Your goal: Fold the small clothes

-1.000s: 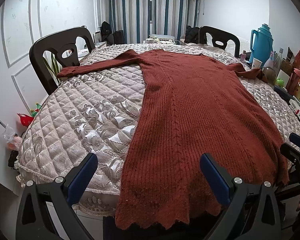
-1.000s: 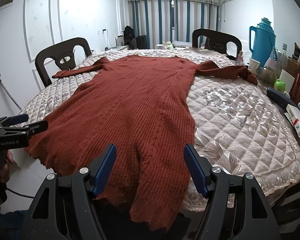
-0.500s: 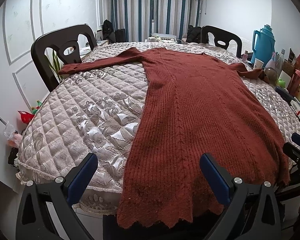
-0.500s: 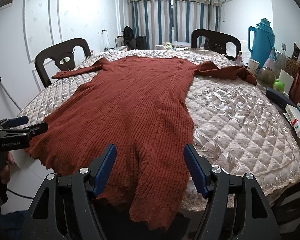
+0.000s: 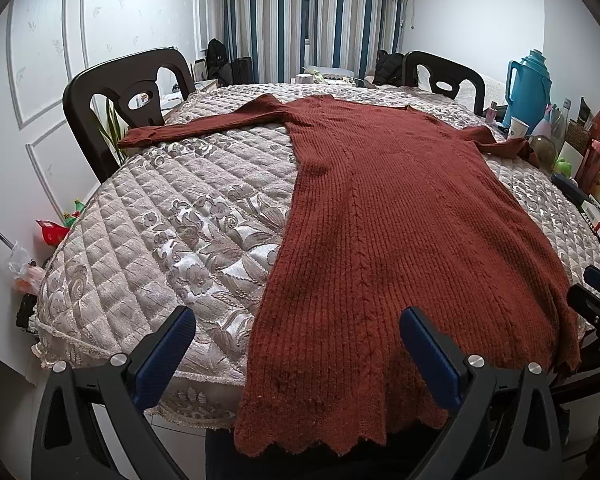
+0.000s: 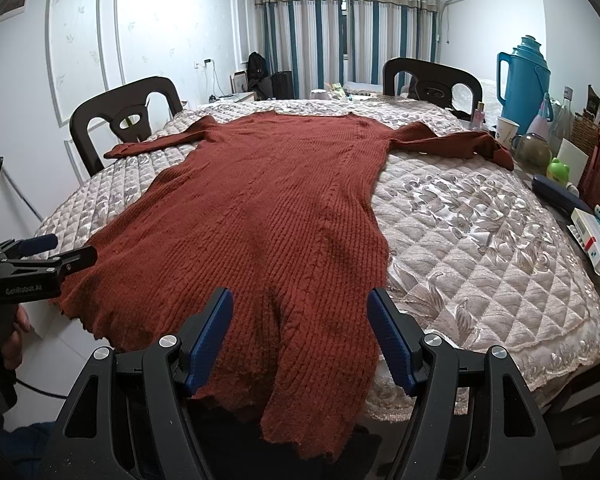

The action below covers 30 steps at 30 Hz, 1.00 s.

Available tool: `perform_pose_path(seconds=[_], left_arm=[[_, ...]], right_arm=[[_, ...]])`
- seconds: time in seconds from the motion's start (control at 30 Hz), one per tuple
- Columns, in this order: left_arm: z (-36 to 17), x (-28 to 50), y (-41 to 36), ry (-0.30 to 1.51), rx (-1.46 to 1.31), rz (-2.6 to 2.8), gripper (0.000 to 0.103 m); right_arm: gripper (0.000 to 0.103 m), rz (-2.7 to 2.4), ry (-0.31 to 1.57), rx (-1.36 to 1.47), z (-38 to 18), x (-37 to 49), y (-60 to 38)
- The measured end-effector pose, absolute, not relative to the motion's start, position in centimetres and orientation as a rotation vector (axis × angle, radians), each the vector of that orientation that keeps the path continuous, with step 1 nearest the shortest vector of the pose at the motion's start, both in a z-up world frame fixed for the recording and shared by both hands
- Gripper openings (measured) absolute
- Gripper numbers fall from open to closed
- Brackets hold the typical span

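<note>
Knit dress [image 5: 380,240] lies flat on the quilted table [image 5: 160,240], hem just before both wide-open, empty claws [image 5: 296,354] [image 6: 300,336].

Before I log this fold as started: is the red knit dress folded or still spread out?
Spread out. The red knit dress lies flat on the quilted table cover, both sleeves stretched sideways, hem overhanging the near edge.

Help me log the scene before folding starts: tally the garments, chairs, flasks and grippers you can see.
Dress: 1
Chairs: 2
Blue flask: 1
Grippers, left and right, both open: 2
Total: 6
</note>
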<state>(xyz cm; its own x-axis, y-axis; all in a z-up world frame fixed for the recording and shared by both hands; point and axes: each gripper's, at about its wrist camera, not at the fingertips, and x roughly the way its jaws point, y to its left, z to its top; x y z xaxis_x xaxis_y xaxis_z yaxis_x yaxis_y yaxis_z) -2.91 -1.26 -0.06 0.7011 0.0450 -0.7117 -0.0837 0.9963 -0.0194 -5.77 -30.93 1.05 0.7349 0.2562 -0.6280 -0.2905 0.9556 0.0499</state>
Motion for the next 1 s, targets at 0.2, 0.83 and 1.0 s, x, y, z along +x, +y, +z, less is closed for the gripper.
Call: perform_pose_path(seconds=[0.2,0.83,1.0], left_arm=[[-0.2,-2.5,-1.4,0.795,-0.046,0.066,0.103],[-0.6,-0.7,-0.7,0.814,-0.050,0.067,0.103],[-0.6,0.2,-0.3,0.820,-0.055,0.070,0.103]], right_arm=[[0.070,0.305,0.685,-0.053,0.9,-5.6,-30.8],[0.070,0.327,0.707,-0.059,1.1,-3.6,-30.0],[0.070,0.334,0.712,-0.063,1.3,-2.7,-29.7]])
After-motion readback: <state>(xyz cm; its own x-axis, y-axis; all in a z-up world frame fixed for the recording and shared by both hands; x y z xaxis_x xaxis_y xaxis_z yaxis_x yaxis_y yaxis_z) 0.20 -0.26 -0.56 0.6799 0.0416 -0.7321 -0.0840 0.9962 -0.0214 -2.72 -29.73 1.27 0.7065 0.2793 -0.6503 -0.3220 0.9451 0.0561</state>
